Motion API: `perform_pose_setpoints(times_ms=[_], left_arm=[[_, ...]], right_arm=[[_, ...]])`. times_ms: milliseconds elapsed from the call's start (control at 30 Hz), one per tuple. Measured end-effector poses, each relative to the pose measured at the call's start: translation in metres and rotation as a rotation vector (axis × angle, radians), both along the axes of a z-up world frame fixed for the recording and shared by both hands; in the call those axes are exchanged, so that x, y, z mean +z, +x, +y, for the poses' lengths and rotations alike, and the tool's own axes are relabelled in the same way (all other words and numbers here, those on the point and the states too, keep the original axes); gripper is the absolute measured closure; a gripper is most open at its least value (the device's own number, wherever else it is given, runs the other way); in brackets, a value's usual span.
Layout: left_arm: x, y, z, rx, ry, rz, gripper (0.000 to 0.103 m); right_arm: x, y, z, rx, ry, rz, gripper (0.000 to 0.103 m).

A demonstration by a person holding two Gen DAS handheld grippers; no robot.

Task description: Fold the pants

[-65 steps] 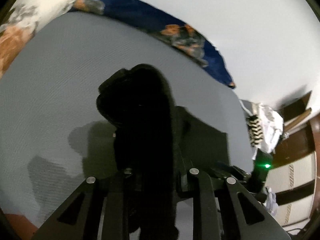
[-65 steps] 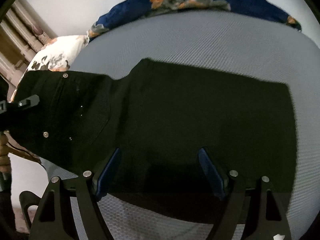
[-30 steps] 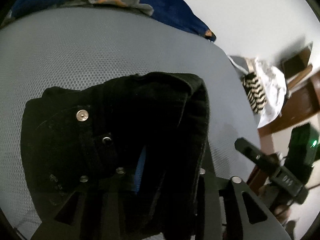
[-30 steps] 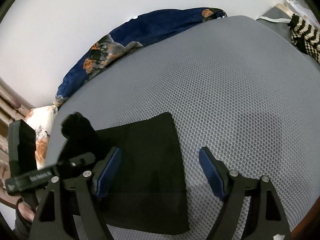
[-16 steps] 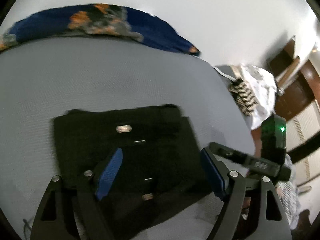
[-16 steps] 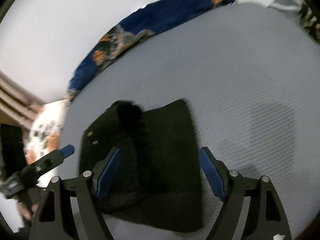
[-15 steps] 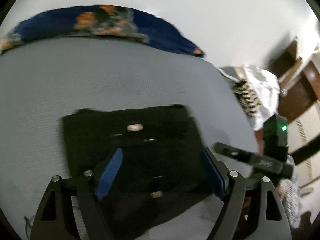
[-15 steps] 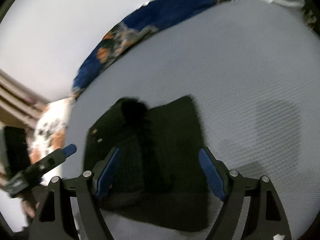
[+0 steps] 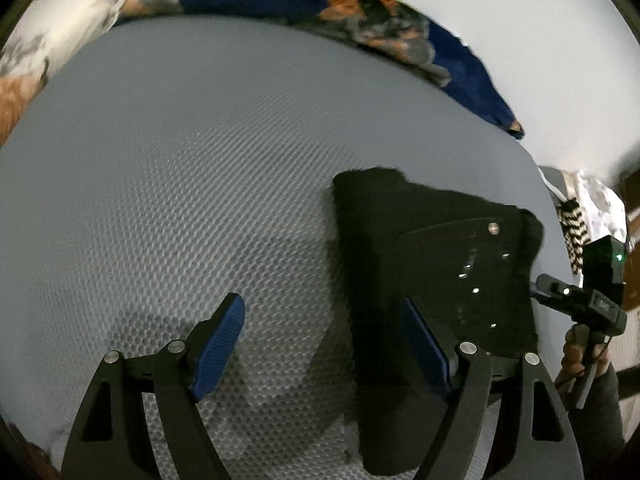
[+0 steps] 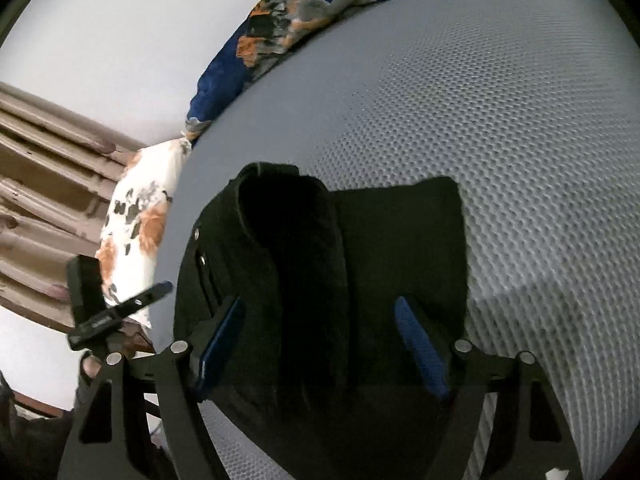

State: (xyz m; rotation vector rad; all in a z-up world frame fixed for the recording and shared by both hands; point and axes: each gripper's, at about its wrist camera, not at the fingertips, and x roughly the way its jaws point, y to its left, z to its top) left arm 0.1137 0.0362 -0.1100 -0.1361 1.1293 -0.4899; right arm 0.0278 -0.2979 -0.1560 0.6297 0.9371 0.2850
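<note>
Black pants (image 9: 432, 264) lie folded in a compact rectangle on the grey mesh bed (image 9: 180, 184); metal rivets show on the top layer. In the right wrist view the pants (image 10: 320, 280) lie straight ahead, the waistband part folded over on the left. My left gripper (image 9: 324, 332) is open and empty, above the bed just left of the pants. My right gripper (image 10: 320, 336) is open and empty, hovering over the near edge of the pants. The right gripper also shows in the left wrist view (image 9: 576, 304), and the left gripper shows in the right wrist view (image 10: 120, 308).
A blue and orange patterned blanket (image 9: 360, 8) lies along the far edge of the bed by the white wall. A white and orange pillow (image 10: 136, 224) lies at the left end. A zigzag-patterned cloth (image 9: 576, 228) and wooden furniture stand beyond the right end.
My left gripper let go of the pants' waistband end onto the fold, opened and drew back to the left. My right gripper stayed open and moved closer over the folded pants.
</note>
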Motion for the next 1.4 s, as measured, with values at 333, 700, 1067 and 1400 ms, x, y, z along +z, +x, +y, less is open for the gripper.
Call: perform_pose_setpoints(times_ms=[333,700,1067,1400], left_arm=[[-0.017,-0.001,0.000,0.036,-0.049,0.043,0.023],[-0.011,-0.004,-0.003,0.041,-0.060,0.018,0.023],[0.003,-0.004,-0.038,-0.018,-0.040,-0.041,0.023],[-0.019,0.000,-0.078,-0.073,0.143,-0.071,0.023]], right_arm=[[-0.007,0.038,0.009,0.133,0.083,-0.021,0.051],[0.034,0.007,0.038,0.006,-0.038,-0.076,0.092],[0.043,-0.043,-0.002,-0.221,-0.100,-0.056,0.093],[0.012,-0.038,-0.015,-0.285,-0.181,0.030,0.074]])
